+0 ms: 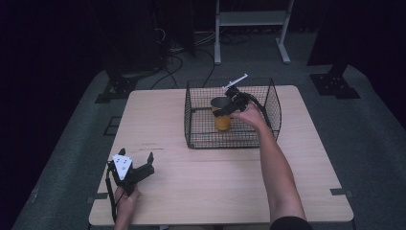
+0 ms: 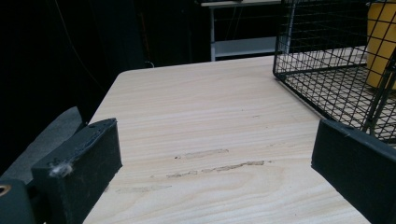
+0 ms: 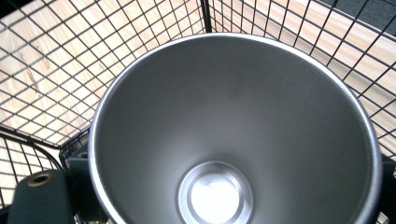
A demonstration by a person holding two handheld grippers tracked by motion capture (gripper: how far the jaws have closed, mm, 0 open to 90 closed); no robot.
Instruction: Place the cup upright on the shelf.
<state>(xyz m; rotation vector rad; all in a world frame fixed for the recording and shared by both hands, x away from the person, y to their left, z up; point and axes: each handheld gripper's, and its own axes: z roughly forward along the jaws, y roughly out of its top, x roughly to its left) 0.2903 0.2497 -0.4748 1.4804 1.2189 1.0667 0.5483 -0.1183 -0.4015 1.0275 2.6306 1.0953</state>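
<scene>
A yellow cup [image 1: 222, 120] with a bare steel inside [image 3: 233, 140] stands upright in the black wire basket [image 1: 191, 140] at the back middle of the wooden table [image 1: 206, 187]. My right gripper [image 1: 229, 109] reaches into the basket from the right and is shut on the cup near its rim, one jaw on each side. The cup's bottom is close to the basket floor; I cannot tell if they touch. My left gripper [image 1: 136, 156] rests near the table's front left corner, open [image 2: 210, 154] with nothing between its jaws, far from the basket [image 2: 303, 79] and the cup [image 2: 380, 42].
Bare tabletop lies between the left gripper and the basket. A white metal stand [image 1: 251, 19] and loose cables [image 1: 172, 62] are on the floor behind the table. Dark stand feet [image 1: 335, 84] sit at the back right.
</scene>
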